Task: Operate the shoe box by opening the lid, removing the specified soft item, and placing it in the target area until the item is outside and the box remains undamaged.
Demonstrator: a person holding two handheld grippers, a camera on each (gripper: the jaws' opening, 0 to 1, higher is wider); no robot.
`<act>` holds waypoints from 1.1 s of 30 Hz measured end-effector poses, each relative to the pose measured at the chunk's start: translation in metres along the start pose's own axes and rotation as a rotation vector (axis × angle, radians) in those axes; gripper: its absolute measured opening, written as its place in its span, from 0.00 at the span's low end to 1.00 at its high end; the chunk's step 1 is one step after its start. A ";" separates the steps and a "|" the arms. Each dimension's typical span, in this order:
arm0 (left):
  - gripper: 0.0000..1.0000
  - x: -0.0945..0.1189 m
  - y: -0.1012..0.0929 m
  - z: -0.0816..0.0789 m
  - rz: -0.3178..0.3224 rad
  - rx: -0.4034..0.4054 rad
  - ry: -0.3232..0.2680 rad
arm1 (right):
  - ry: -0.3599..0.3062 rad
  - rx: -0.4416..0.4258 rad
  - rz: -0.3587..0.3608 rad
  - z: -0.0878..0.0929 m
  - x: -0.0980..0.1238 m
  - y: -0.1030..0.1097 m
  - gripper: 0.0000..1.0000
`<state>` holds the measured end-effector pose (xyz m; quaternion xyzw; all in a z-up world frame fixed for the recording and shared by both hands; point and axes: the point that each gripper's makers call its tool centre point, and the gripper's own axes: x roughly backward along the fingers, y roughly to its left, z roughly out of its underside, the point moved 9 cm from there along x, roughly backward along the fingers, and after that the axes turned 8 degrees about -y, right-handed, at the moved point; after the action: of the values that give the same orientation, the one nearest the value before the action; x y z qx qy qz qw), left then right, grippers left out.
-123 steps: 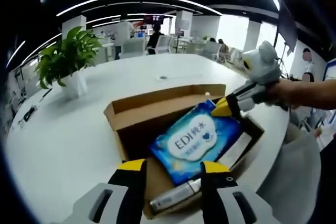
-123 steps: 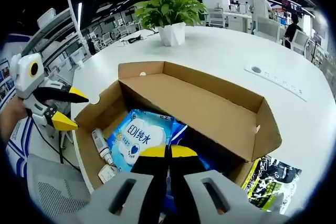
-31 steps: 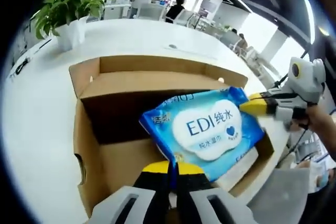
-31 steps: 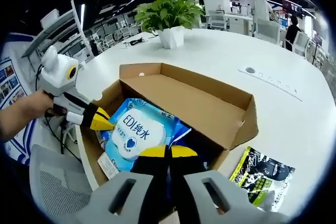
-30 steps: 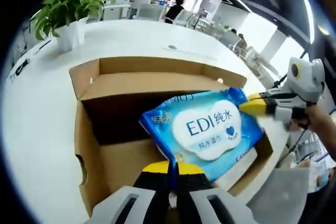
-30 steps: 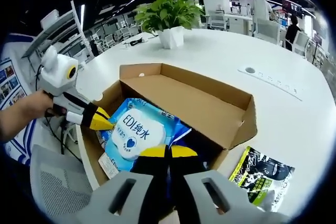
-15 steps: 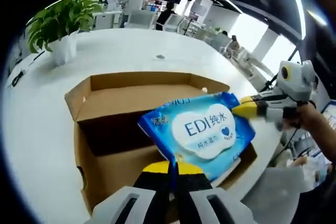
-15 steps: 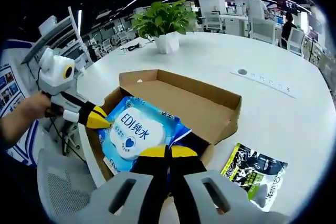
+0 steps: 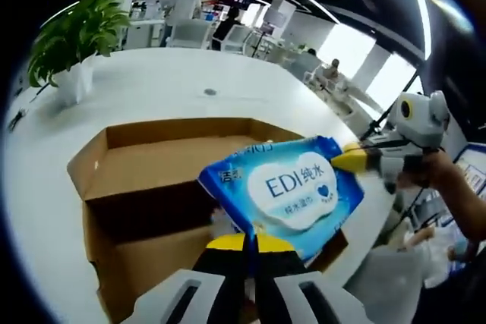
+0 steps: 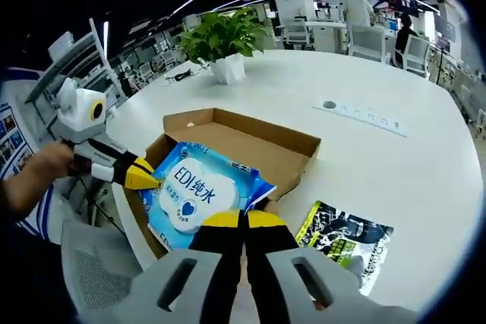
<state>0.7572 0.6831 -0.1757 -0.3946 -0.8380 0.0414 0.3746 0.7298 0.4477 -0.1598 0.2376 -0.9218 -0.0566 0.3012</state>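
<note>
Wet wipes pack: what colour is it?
Blue, with a white cloud-shaped label reading EDI: the wet wipes pack shows best in the left gripper view.

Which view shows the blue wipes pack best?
Left gripper view: the blue soft wipes pack is large, label facing the camera, left tongs shut on its corner. Right gripper view shows it smaller, partly behind the right tongs.

Box (image 9: 144,187) floor hidden behind wipes pack (image 9: 285,191), black bag's (image 10: 345,244) print too small to read

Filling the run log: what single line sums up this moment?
wipes pack: above open shoe box | left hand-held gripper: shut on pack | right hand-held gripper: shut on pack
</note>
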 end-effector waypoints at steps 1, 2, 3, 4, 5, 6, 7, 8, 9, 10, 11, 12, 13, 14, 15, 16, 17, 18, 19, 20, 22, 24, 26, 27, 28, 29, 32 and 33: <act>0.01 -0.001 -0.002 -0.001 0.004 -0.003 0.000 | 0.000 -0.001 0.005 0.000 0.001 -0.003 0.00; 0.01 -0.003 -0.005 -0.003 0.013 -0.014 -0.002 | -0.001 -0.002 0.011 0.001 0.003 -0.006 0.00; 0.01 -0.004 -0.007 -0.004 0.016 -0.020 -0.002 | -0.001 -0.005 0.014 0.001 0.004 -0.008 0.00; 0.01 -0.006 -0.010 -0.005 0.017 -0.023 -0.001 | -0.001 -0.007 0.016 0.001 0.005 -0.009 0.00; 0.01 -0.008 -0.012 -0.006 0.021 -0.027 -0.001 | -0.002 -0.010 0.021 0.001 0.009 -0.011 0.00; 0.01 -0.009 -0.014 -0.007 0.025 -0.028 -0.001 | -0.003 -0.011 0.027 0.002 0.011 -0.013 0.00; 0.01 -0.011 -0.016 -0.008 0.028 -0.030 -0.002 | -0.003 -0.013 0.031 0.002 0.013 -0.014 0.00; 0.01 -0.012 -0.017 -0.009 0.031 -0.033 -0.001 | -0.005 -0.018 0.035 0.002 0.015 -0.018 0.00; 0.01 -0.014 -0.020 -0.010 0.035 -0.038 -0.001 | -0.007 -0.023 0.038 0.002 0.015 -0.021 0.00; 0.01 -0.016 -0.021 -0.011 0.038 -0.040 0.000 | -0.008 -0.025 0.041 0.002 0.017 -0.023 0.00; 0.01 -0.018 -0.024 -0.012 0.042 -0.042 -0.001 | -0.008 -0.028 0.044 0.002 0.019 -0.023 0.00; 0.01 -0.019 -0.025 -0.013 0.045 -0.045 -0.002 | -0.008 -0.032 0.050 0.003 0.021 -0.029 0.00; 0.01 -0.021 -0.028 -0.014 0.049 -0.044 -0.004 | -0.008 -0.036 0.054 0.003 0.023 -0.033 0.00; 0.01 -0.022 -0.030 -0.015 0.052 -0.046 -0.005 | -0.010 -0.038 0.057 0.003 0.025 -0.035 0.00; 0.01 -0.025 -0.033 -0.016 0.054 -0.048 -0.007 | -0.011 -0.044 0.063 0.003 0.026 -0.034 0.00; 0.01 -0.027 -0.035 -0.017 0.056 -0.051 -0.007 | -0.012 -0.045 0.066 0.003 0.028 -0.036 0.00; 0.01 -0.029 -0.039 -0.018 0.057 -0.055 -0.007 | -0.015 -0.049 0.071 0.003 0.031 -0.038 0.00; 0.01 -0.030 -0.040 -0.018 0.057 -0.056 -0.007 | -0.018 -0.057 0.076 0.003 0.032 -0.042 0.00; 0.01 -0.033 -0.044 -0.019 0.059 -0.064 -0.006 | -0.020 -0.063 0.079 0.003 0.034 -0.047 0.00; 0.01 -0.035 -0.046 -0.019 0.059 -0.067 -0.005 | -0.020 -0.065 0.081 0.004 0.035 -0.048 0.00; 0.01 -0.040 -0.052 -0.021 0.065 -0.072 -0.007 | -0.027 -0.073 0.096 0.004 0.040 -0.053 0.00; 0.01 -0.044 -0.058 -0.023 0.072 -0.080 -0.007 | -0.032 -0.082 0.105 0.004 0.044 -0.059 0.00; 0.01 -0.049 -0.063 -0.024 0.079 -0.089 -0.005 | -0.036 -0.095 0.115 0.006 0.048 -0.065 0.00; 0.01 -0.051 -0.065 -0.025 0.081 -0.095 -0.005 | -0.037 -0.099 0.118 0.007 0.051 -0.066 0.00; 0.01 -0.053 -0.068 -0.026 0.083 -0.101 -0.005 | -0.038 -0.099 0.121 0.008 0.053 -0.068 0.00; 0.01 -0.055 -0.070 -0.026 0.086 -0.102 -0.004 | -0.039 -0.099 0.125 0.008 0.055 -0.070 0.00; 0.01 -0.061 -0.077 -0.029 0.096 -0.109 -0.006 | -0.043 -0.110 0.141 0.012 0.063 -0.076 0.00; 0.01 -0.064 -0.079 -0.030 0.100 -0.112 -0.006 | -0.044 -0.110 0.145 0.012 0.064 -0.081 0.00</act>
<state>0.7529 0.5779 -0.1631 -0.4563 -0.8194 0.0143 0.3467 0.7105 0.3460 -0.1554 0.1518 -0.9385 -0.0905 0.2968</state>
